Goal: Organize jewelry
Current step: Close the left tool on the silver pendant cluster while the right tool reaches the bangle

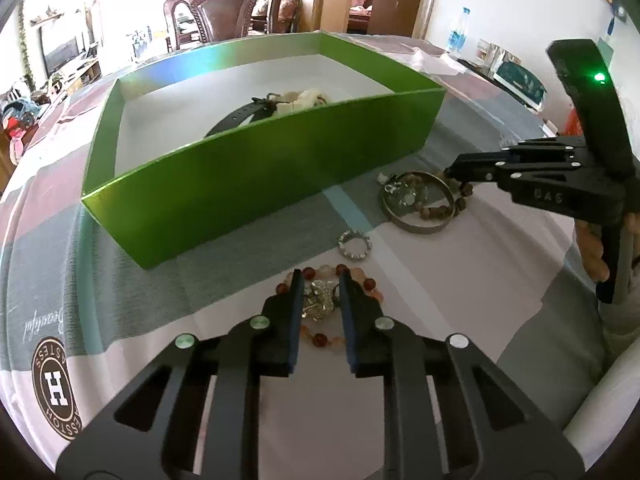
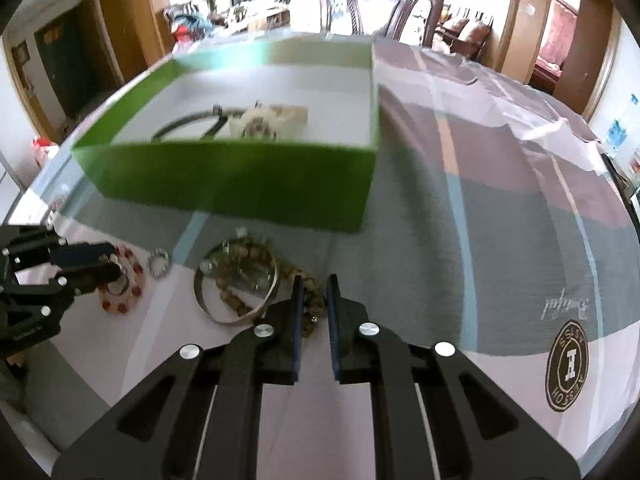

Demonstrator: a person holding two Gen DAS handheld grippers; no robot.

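Beaded bracelet (image 1: 320, 308) clamped in left tool (image 1: 320, 280); right tool (image 2: 314, 284) on wooden beads (image 2: 308, 304).

Home dining room: carved chair (image 1: 224, 8), TV (image 1: 60, 50).

Left gripper (image 1: 319, 280) angled steeply down, jaws narrowed to small gap, tips low over tabletop. Right gripper (image 2: 314, 284) likewise pitched down, jaws drawn close, narrow slot between pads. In left wrist view, right gripper enters from right edge, bare hand (image 1: 596, 246) wrapped round its handle, green light on its body.
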